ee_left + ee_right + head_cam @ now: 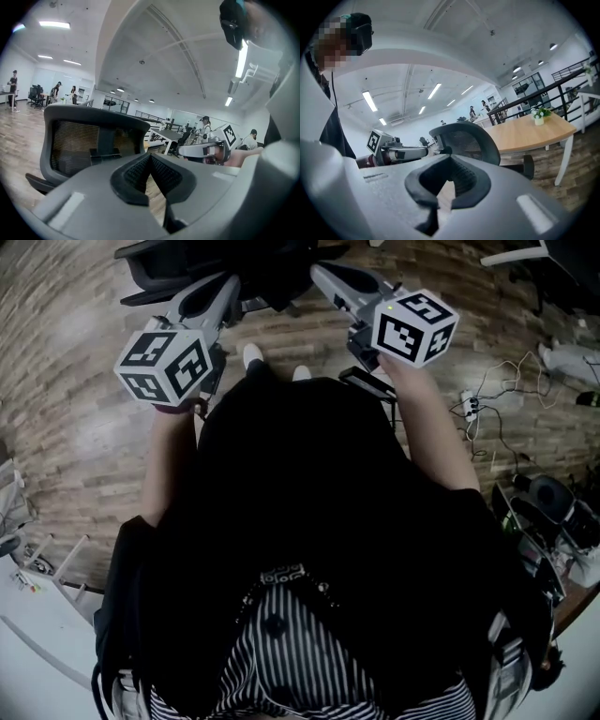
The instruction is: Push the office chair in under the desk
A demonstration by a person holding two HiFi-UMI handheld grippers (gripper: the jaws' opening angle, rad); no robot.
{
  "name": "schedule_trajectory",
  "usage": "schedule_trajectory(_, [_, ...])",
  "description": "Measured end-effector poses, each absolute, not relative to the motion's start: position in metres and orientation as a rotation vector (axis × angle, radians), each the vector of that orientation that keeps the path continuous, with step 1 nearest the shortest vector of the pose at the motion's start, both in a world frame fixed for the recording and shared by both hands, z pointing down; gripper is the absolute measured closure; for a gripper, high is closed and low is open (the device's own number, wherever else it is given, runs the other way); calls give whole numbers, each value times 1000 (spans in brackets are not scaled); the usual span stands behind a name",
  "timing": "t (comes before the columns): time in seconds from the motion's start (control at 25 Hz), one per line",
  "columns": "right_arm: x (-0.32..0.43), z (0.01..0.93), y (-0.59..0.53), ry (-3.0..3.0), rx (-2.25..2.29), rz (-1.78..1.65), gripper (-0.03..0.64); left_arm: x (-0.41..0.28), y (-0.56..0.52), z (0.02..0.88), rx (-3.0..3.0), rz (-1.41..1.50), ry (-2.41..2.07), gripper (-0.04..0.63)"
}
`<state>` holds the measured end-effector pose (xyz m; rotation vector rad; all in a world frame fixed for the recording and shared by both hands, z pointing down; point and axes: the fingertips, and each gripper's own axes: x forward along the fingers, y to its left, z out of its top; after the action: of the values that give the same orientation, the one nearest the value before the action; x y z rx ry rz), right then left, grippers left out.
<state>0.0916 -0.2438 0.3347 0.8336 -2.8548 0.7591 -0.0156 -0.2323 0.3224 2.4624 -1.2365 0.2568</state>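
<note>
The black office chair (234, 263) stands at the top of the head view, on the wood floor in front of me. Its grey-framed mesh backrest (89, 140) fills the left of the left gripper view and rises just beyond the jaws in the right gripper view (464, 140). A wooden desk (529, 133) stands behind the chair, to its right. My left gripper (228, 285) and right gripper (321, 274) both reach toward the backrest, shut with nothing between the pads. Whether the tips touch the chair I cannot tell.
Cables and a power strip (473, 404) lie on the floor to my right, beside dark gear (548, 493). A white table (28, 615) is at my lower left. A small potted plant (540, 115) sits on the desk. People (13, 89) stand far off.
</note>
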Motion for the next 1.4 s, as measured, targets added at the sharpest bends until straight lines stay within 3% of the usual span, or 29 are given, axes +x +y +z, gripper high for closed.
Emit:
schedule_trajectory(0.4, [82,333,-282,-2809,913,706,617,-66,-277,326,2434,348,-1370,586])
schedule_trajectory(0.6, [86,336,-298,-2758,1010,683,614,-95,-285,335,2370,412,-1469,524])
schedule_trajectory(0.64, [87,337,-302,-2750,1023,687,612,-101,-288,337,2361,424,-1486,479])
schedule_trajectory(0.72, [90,338,-310,-2738,1051,694,561,-112,-293,340,2335,434,-1510,389])
schedule_trajectory(0.96, [99,351,-341,-2657,1148,668,409,-144,-316,350,2263,378,-1549,221])
schedule_trajectory(1.4, [89,368,-365,-2641,1121,663,345,-178,-334,361,2231,366,-1561,210])
